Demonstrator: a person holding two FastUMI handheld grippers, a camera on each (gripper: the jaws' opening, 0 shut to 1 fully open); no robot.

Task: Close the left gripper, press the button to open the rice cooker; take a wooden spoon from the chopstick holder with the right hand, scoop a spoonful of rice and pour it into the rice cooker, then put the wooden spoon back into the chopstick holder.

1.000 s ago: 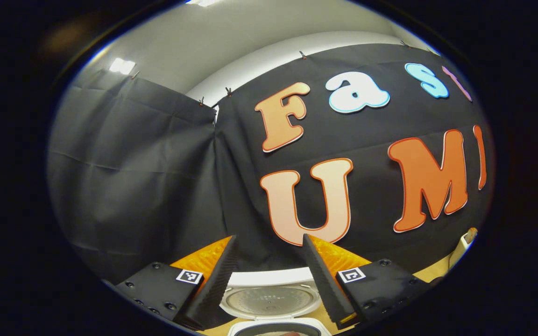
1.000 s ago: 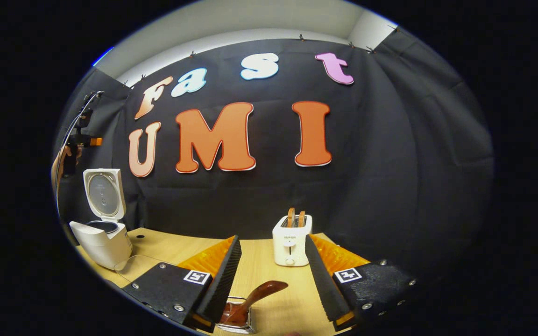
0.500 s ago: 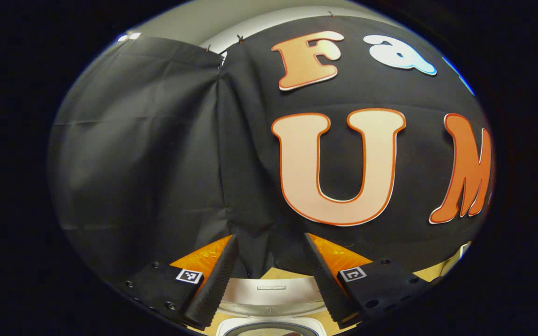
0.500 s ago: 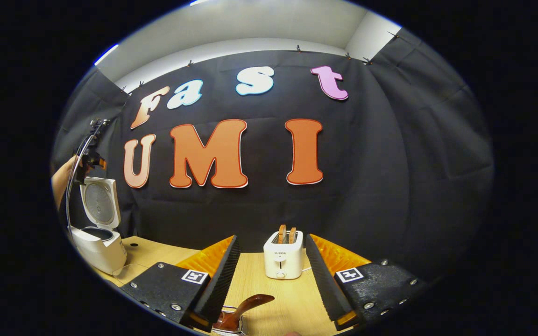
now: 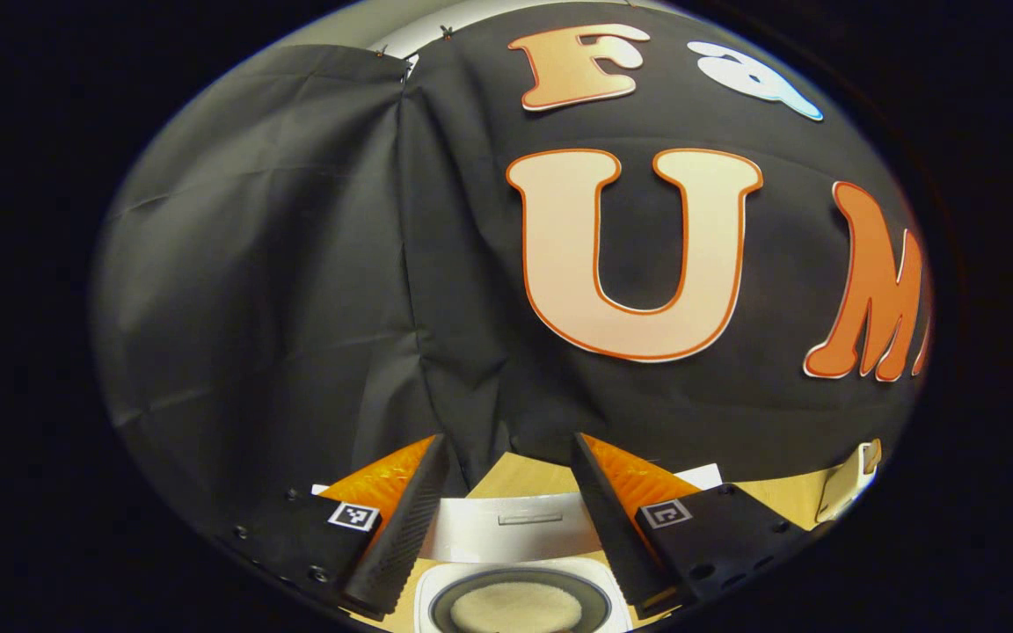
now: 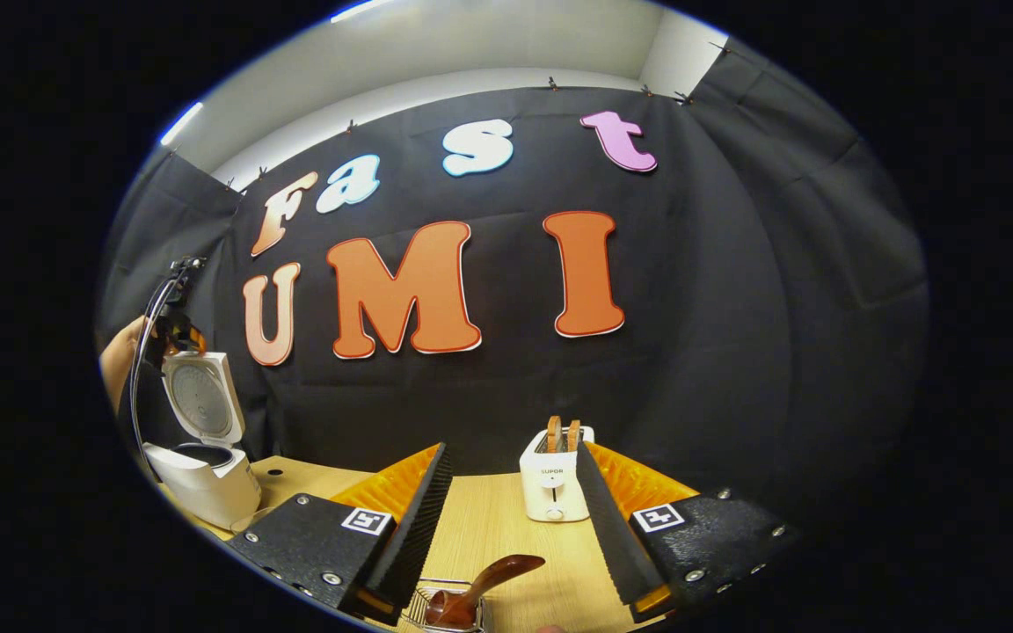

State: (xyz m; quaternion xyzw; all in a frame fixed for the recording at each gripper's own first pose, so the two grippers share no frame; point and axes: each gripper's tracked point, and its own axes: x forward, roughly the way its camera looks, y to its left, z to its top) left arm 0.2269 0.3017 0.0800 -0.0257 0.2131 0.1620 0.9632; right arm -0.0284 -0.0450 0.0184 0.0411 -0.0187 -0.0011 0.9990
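Looking along the left gripper (image 5: 506, 457) in the left gripper view: jaws spread wide, nothing between them. Directly below sits the rice cooker (image 5: 520, 527), lid raised so that its white edge stands across the gap between the fingers. The inner pot (image 5: 520, 607) is exposed at the bottom of the view, dark-rimmed, holding a pale layer of rice. A strip of wooden table (image 5: 515, 475) shows beyond the lid, up against the black cloth wall (image 5: 295, 264). A white appliance (image 5: 849, 479) is cut off at the far right edge.

Right gripper view: right gripper (image 6: 511, 457) also spread wide, gripping nothing, hovering over the table (image 6: 489, 527). Just below and between the fingers stands the wire chopstick holder (image 6: 423, 602), with the wooden spoon (image 6: 484, 585) in it, its reddish-brown handle leaning out up and to the right. Spoon is not touched by either finger. Farther back stands a white toaster (image 6: 555, 475) with two slices of toast (image 6: 561, 432) upright in its slots. At far left, the rice cooker (image 6: 207, 475) stands open, lid (image 6: 203, 400) upright. The other gripper (image 6: 174, 330) and a hand (image 6: 120, 360) are above that lid.
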